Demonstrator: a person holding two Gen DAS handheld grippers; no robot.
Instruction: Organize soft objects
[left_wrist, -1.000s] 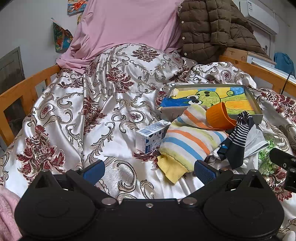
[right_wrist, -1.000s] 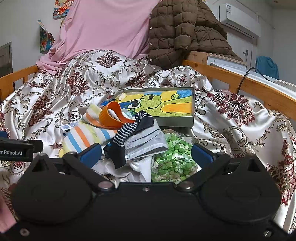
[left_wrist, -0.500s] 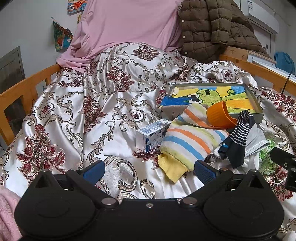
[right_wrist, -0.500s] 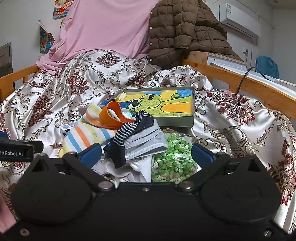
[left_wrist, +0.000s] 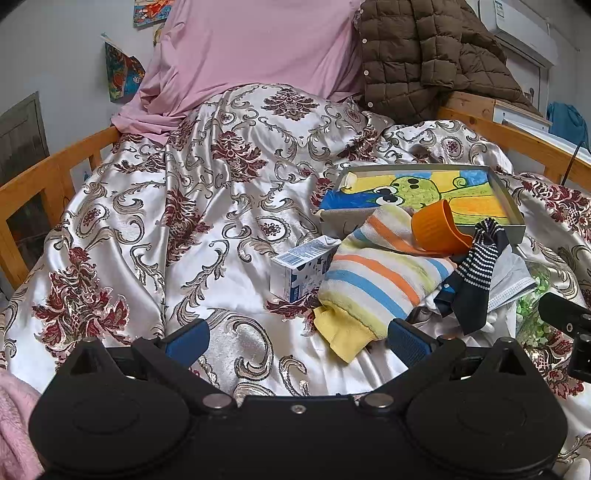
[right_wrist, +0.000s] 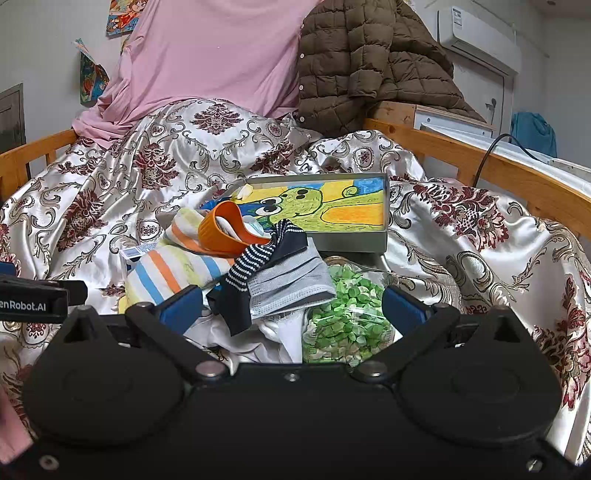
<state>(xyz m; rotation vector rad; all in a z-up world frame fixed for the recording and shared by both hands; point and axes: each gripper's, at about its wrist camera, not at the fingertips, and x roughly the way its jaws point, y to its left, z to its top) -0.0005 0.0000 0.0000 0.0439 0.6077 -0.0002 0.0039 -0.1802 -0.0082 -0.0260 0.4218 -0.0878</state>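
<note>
A heap of soft things lies on the satin bedspread. A striped towel (left_wrist: 380, 280) (right_wrist: 173, 271) lies beside a navy dotted sock (left_wrist: 476, 273) (right_wrist: 255, 273), a grey face mask (right_wrist: 291, 284) (left_wrist: 511, 282) and white cloth (right_wrist: 251, 332). An orange cup (left_wrist: 437, 227) (right_wrist: 225, 232) lies tipped on the towel. My left gripper (left_wrist: 295, 341) is open over bare bedspread, with the towel's yellow end near its right finger. My right gripper (right_wrist: 291, 312) is open around the sock, the mask and a bag of green pieces (right_wrist: 343, 317). Neither holds anything.
A shallow box with a frog drawing (left_wrist: 424, 192) (right_wrist: 321, 208) lies behind the heap. A small milk carton (left_wrist: 301, 269) stands left of the towel. Wooden bed rails (left_wrist: 55, 173) (right_wrist: 480, 166) run along both sides. A pink pillow (left_wrist: 258, 51) and a brown jacket (right_wrist: 369, 62) lean at the head.
The left wrist view has shifted very slightly toward the heap. The right gripper and all objects have stayed where they were.
</note>
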